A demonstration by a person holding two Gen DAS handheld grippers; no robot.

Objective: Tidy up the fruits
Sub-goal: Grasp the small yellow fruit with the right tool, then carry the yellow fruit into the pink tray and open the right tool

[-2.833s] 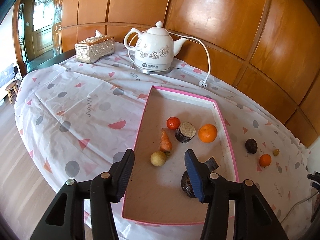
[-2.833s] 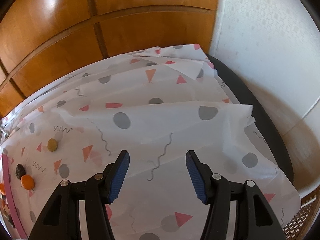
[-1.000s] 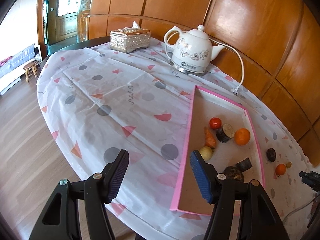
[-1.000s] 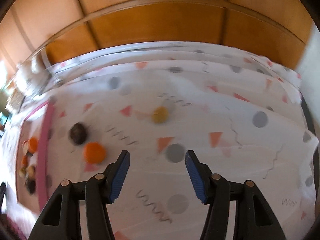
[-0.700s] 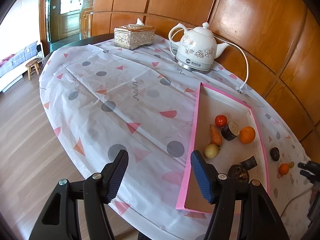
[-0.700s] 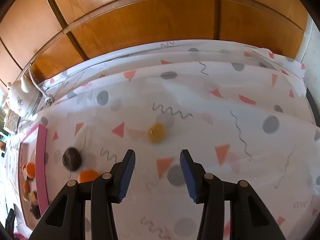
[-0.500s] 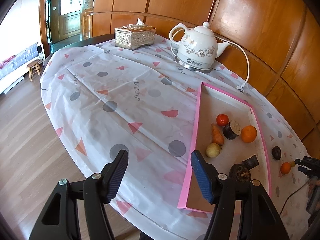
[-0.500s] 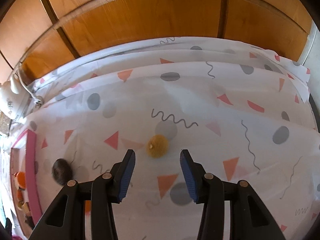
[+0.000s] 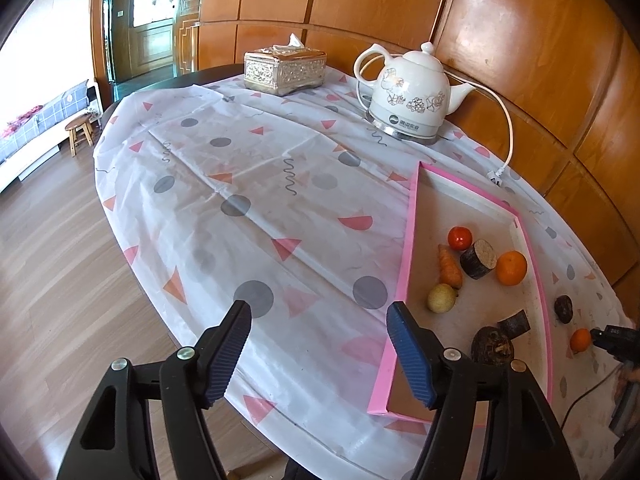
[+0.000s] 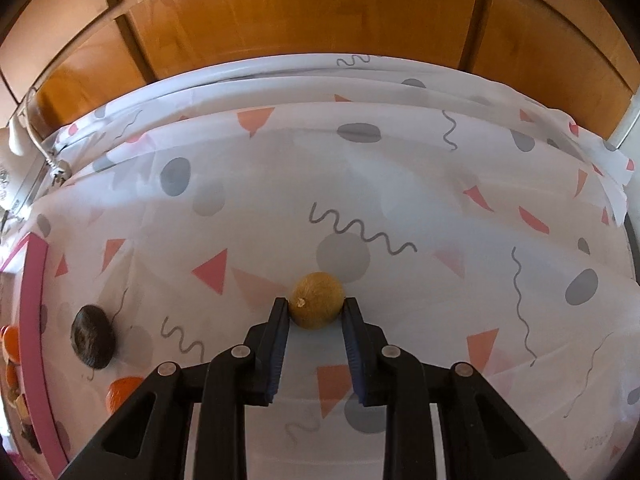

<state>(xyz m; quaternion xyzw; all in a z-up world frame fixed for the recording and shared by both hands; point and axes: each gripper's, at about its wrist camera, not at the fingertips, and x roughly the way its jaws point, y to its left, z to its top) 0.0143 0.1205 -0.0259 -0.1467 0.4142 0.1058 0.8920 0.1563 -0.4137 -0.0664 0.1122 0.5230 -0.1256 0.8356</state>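
My right gripper (image 10: 315, 314) has its two fingertips on either side of a small yellow-brown round fruit (image 10: 316, 305) that rests on the tablecloth; the blue pads touch or nearly touch its sides. A dark brown fruit (image 10: 93, 342) and a small orange (image 10: 120, 394) lie to its left, outside the pink tray (image 10: 36, 320). My left gripper (image 9: 320, 348) is open and empty, above the table's near edge beside the pink tray (image 9: 404, 280). The tray holds a tomato (image 9: 459, 238), carrot (image 9: 450, 271), orange (image 9: 511, 267), pale round fruit (image 9: 441, 298) and dark pieces.
A white electric kettle (image 9: 408, 100) with its cord and a silver tissue box (image 9: 285, 69) stand at the back of the table. Wooden wall panels run behind the table. The right gripper's tip (image 9: 614, 338) shows at the right edge of the left wrist view.
My right gripper has swung left, moved onto the yellow-brown fruit and narrowed around it. My left gripper has pulled back from the tray toward the table edge, still open.
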